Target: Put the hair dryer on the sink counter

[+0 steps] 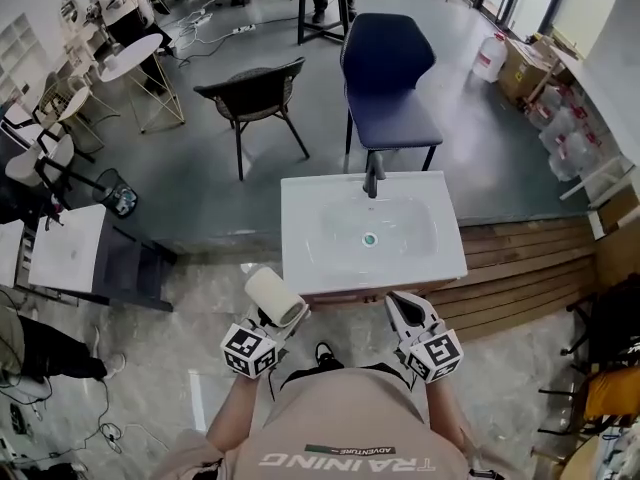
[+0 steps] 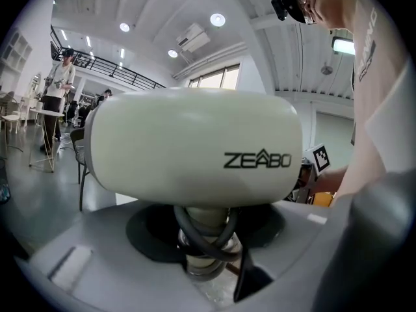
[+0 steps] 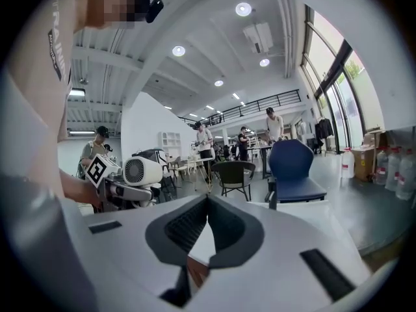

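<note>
Left gripper (image 1: 283, 320) has the hair dryer (image 1: 274, 296) clamped by the handle (image 2: 207, 218), jaws pressing on the dark cord (image 2: 203, 234) wound round it, barrel riding upright above. It hangs just off the front-left corner of the sink counter (image 1: 300, 258), not yet on it. Right gripper (image 1: 400, 306) sits empty off the counter's front-right edge, jaws closed together. That shell looks hard, smooth and fairly light but probably top-heavy, so the wrapped handle is the sensible place to grip. The round barrel could roll toward the counter's basin, so laying it on its side seems best.
</note>
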A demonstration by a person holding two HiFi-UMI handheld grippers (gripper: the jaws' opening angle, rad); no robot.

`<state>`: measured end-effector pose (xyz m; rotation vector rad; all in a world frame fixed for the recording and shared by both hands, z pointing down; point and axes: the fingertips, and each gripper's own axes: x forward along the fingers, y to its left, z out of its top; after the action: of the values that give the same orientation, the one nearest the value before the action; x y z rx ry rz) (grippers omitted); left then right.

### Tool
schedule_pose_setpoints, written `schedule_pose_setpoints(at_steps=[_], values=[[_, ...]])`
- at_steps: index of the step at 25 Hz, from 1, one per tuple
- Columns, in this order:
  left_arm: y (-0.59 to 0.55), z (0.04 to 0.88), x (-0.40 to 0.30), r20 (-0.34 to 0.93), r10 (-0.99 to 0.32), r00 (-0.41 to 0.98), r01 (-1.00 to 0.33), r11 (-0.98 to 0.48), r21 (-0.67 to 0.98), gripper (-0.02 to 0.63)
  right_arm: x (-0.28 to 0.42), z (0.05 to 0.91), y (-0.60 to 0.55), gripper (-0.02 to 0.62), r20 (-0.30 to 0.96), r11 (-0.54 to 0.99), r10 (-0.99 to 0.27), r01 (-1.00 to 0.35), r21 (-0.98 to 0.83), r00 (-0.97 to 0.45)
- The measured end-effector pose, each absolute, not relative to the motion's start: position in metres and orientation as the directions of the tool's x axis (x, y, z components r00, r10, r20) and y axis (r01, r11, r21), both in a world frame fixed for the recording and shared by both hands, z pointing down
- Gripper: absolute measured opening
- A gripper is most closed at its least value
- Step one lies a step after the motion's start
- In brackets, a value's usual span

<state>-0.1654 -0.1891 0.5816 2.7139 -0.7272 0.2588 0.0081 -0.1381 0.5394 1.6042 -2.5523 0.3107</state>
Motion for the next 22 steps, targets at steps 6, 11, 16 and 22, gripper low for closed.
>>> schedule_pose_setpoints(at_steps=[6, 11, 16, 22], values=[[-0.215, 0.588, -0.175, 0.249, -0.436, 0.865, -0.494, -0.827, 0.269, 0.206, 0.002, 0.546, -0.155, 0.006, 0.225, 0.393, -0.889, -0.917, -0.069, -0.398], [-0.234, 0.592, -0.174, 0.267, -0.445, 0.855, -0.508, -0.823, 0.254, 0.206, 0.004, 0.553, -0.164, 0.005, 0.229, 0.39, -0.887, -0.916, -0.092, -0.4], [-0.249, 0.593, -0.164, 0.286, -0.465, 0.838, -0.533, -0.809, 0.247, 0.206, 0.018, 0.56, -0.182, 0.006, 0.236, 0.414, -0.873, -0.904, -0.103, -0.426], [-0.281, 0.59, -0.153, 0.299, -0.517, 0.802, -0.587, -0.776, 0.232, 0.206, 0.04, 0.556, -0.233, 0.006, 0.206, 0.466, -0.853, -0.878, -0.112, -0.479]])
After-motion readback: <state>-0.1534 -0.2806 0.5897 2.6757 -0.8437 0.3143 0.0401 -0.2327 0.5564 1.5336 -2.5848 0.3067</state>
